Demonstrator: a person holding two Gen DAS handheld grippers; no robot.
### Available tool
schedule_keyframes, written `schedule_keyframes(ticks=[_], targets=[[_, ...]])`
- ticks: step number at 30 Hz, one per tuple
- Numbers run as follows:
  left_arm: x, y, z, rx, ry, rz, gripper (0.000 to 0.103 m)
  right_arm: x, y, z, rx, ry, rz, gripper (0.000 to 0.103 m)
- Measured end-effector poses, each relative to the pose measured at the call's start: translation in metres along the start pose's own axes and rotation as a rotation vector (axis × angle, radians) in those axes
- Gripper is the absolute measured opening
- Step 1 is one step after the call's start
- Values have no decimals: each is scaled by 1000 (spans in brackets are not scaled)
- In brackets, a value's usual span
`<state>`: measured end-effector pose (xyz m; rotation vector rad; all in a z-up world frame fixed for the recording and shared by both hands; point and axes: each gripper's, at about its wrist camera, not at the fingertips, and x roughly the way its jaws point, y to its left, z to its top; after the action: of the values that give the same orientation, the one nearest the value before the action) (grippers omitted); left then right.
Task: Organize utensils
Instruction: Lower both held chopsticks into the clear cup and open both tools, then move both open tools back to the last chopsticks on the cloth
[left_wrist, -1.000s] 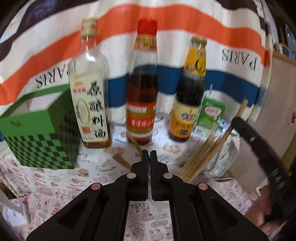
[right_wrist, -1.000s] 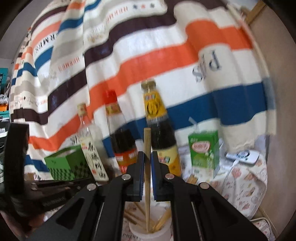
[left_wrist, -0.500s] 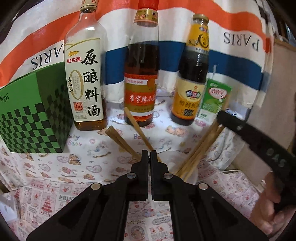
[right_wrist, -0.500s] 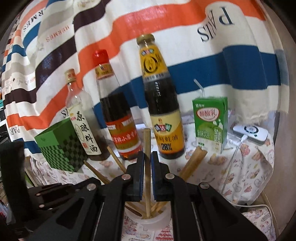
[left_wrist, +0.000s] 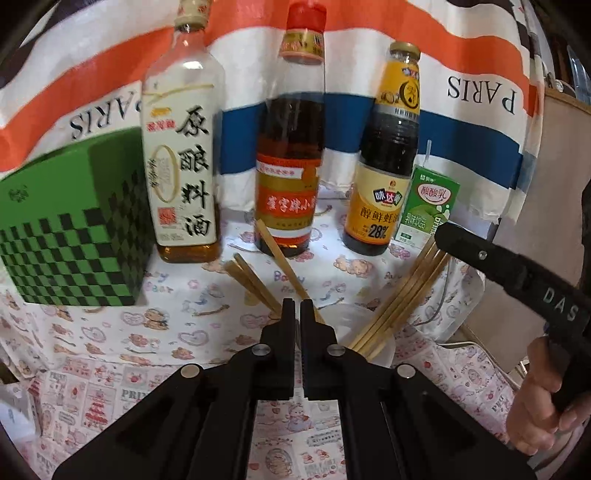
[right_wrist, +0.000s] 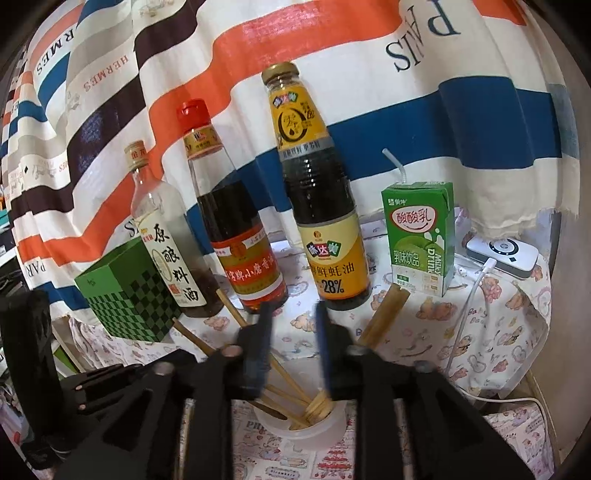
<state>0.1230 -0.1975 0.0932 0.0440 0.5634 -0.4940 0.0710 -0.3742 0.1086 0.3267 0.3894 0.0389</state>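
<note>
The task's things, a bunch of pale wooden chopsticks (right_wrist: 291, 397), stand splayed in a low white translucent plastic cup (right_wrist: 306, 428) on the cartoon-printed tablecloth (right_wrist: 491, 332). Their lower ends are gathered in the cup and their tops fan out towards ten and one o'clock, leaning on its rim because the cup is too shallow to keep them upright.

Directly above the cup hangs the right gripper (right_wrist: 291, 314). Its jaws have just been opening and now stand apart with nothing between them, which suggests the chopstick has been let go into the cup. The left gripper (left_wrist: 297, 308) waits just at the cup's near side, jaws pressed together and empty, probably kept clear so as not to disturb the sticks.

Beyond the cup, from eleven to one o'clock, stand a clear cooking-wine bottle (right_wrist: 166, 243), a red-capped dark oil bottle (right_wrist: 236, 229) and a yellow-labelled oyster-sauce bottle (right_wrist: 317, 206). A green chequered box (right_wrist: 125, 295) sits at ten o'clock, a green drink carton with a straw (right_wrist: 419, 236) at two, and a white charger (right_wrist: 502, 253) farther right.
</note>
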Motion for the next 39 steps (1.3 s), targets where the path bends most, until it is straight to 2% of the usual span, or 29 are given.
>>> schedule_keyframes(ticks=[3, 8, 16, 19, 21, 25, 28, 31, 33, 36, 39], targets=[[-16, 3, 0, 19, -34, 11, 11, -6, 5, 1, -3, -3, 24, 29], [-45, 18, -3, 20, -88, 49, 14, -8, 18, -2, -25, 10, 58, 31], [-93, 46, -31, 22, -178, 176, 38, -10, 48, -17, -84, 13, 75, 43], [-111, 58, -46, 3, -200, 175, 44, -13, 61, -24, -114, 17, 95, 45], [-117, 66, -57, -7, -191, 168, 44, -16, 68, -28, -136, 15, 102, 48], [-125, 76, -78, -4, -172, 216, 47, -19, 78, -40, -152, 41, 111, 51], [-128, 82, -94, -9, -169, 250, 51, -20, 87, -52, -178, 59, 76, 53], [-128, 90, -108, -57, -157, 266, 58, -21, 90, -62, -179, 98, 67, 53], [-129, 94, -120, -80, -160, 286, 59, -25, 90, -70, -180, 110, 58, 55], [-129, 98, -136, -104, -161, 286, 68, -29, 91, -84, -186, 130, 38, 57], [-124, 108, -152, -151, -152, 296, 71, -29, 91, -98, -185, 152, 32, 59]])
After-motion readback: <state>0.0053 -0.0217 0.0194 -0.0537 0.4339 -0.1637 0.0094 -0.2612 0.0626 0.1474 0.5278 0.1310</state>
